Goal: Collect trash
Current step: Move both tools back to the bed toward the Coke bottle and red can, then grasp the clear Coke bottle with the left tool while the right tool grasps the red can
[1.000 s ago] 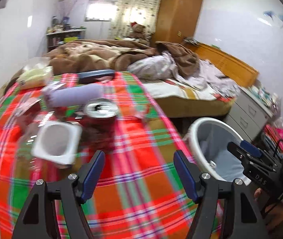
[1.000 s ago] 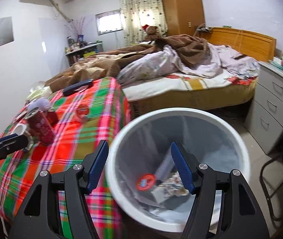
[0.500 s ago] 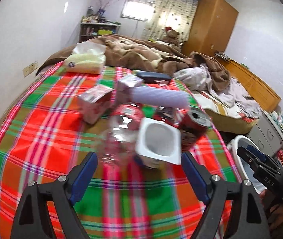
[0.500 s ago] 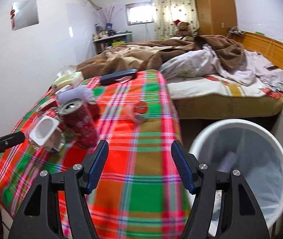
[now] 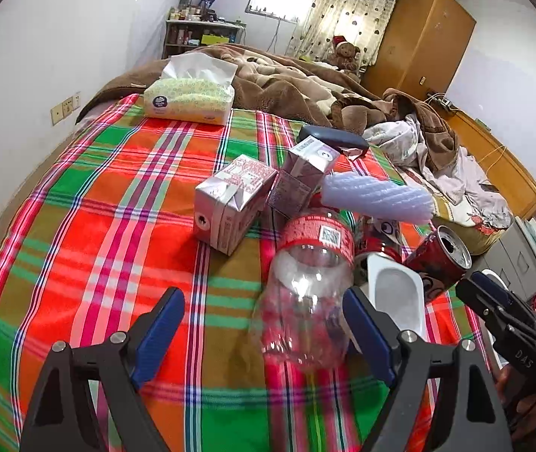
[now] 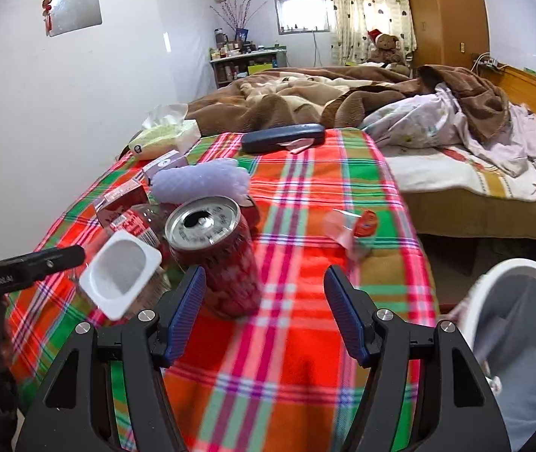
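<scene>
Trash lies on a plaid-covered table (image 5: 91, 226). My left gripper (image 5: 264, 335) is open and empty, with a clear plastic bottle (image 5: 305, 290) lying between its fingers. Beyond stand a white yogurt cup (image 5: 396, 293), a red can (image 5: 437, 263), two small cartons (image 5: 230, 199) and a lilac foam wrap (image 5: 377, 197). My right gripper (image 6: 264, 305) is open and empty just in front of the red can (image 6: 219, 252). The yogurt cup (image 6: 121, 275) is to its left, and a clear wrapper with a red lid (image 6: 354, 226) to its right. The white bin (image 6: 524, 339) stands at lower right.
A tissue pack (image 5: 189, 94) and a dark glasses case (image 5: 332, 137) sit at the table's far side. An unmade bed (image 6: 437, 132) lies beyond, with drawers (image 5: 520, 260) at right. The right gripper shows in the left wrist view (image 5: 501, 309).
Both grippers have swung left from the bin toward the table's trash pile. The left gripper has closed in on the bottle, the right on the can. Both jaws stay open.
</scene>
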`<state>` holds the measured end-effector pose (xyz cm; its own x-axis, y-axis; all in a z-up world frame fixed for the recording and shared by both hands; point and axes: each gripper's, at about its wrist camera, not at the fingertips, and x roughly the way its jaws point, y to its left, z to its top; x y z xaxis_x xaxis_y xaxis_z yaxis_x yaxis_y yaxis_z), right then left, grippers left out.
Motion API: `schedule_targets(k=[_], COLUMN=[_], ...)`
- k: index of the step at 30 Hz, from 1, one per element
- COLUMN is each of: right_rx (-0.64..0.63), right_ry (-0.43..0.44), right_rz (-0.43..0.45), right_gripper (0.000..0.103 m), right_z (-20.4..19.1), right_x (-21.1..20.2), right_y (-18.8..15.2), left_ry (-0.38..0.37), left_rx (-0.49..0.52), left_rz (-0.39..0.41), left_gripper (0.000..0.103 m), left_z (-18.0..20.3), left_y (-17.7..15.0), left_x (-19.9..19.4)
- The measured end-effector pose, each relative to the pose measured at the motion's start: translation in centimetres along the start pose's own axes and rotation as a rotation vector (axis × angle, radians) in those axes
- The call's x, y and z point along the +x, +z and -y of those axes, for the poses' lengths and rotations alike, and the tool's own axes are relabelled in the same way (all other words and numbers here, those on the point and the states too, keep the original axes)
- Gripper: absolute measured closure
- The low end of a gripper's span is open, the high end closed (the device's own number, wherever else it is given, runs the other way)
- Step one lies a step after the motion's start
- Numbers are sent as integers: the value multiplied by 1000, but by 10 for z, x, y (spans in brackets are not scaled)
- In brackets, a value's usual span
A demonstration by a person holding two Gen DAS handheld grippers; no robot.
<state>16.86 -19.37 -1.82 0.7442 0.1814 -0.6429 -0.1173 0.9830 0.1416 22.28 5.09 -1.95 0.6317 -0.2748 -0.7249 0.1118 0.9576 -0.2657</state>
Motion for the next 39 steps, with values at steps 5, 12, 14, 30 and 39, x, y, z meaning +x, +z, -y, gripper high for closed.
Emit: schedule_targets(k=[5, 12, 14, 30, 39], right_rx=[-11, -21, -23, -5, 17], right_ry=[31, 39, 47, 61, 68], right_rz=[-5, -20, -26, -46, -36], right_gripper=[36, 36, 36, 47, 47], right_z=[-10, -17, -18, -16, -12], right_x=[9, 20, 23, 37, 40], right_y=[5, 13, 15, 18, 19], left_ry=[-27, -75, -86, -135, -162], left_rx=[45, 62, 66, 52, 40], left_rz=[-29, -72, -89, -162, -176], left_gripper=[17, 17, 18, 18, 39], left_z=[4, 8, 9, 20, 25], left_y=[11, 22, 24, 45, 48], left_x=[17, 38, 44, 84, 90])
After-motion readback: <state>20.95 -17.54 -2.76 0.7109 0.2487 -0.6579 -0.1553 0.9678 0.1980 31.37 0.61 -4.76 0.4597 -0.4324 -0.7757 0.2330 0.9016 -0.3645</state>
